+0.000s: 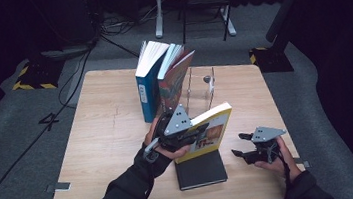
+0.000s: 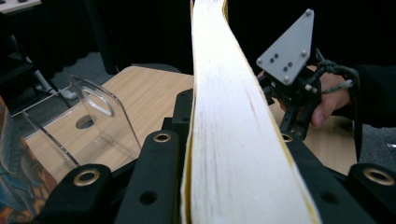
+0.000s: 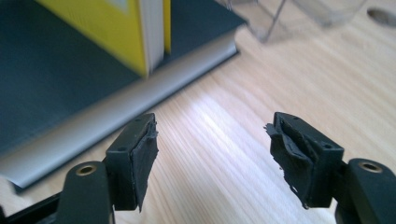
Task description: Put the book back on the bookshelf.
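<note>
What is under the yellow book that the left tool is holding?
A dark book lies flat on the table, and the yellow book stands upright on it, clamped in the left tool. The yellow book covers part of the dark cover.

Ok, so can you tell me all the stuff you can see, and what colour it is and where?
yellow book: one, yellow cover, standing on the dark book, held by the left tool
dark book: one, dark grey, lying flat at the table's near edge
blue book: one, blue, standing at the back
red patterned book: one, leaning on the blue book
clear stand: one, see-through, right of those books
table: one, light wood
chair: one, dark, behind the table
left tool: black, shut on the yellow book
right tool: black, open, low over the table right of the dark book
</note>
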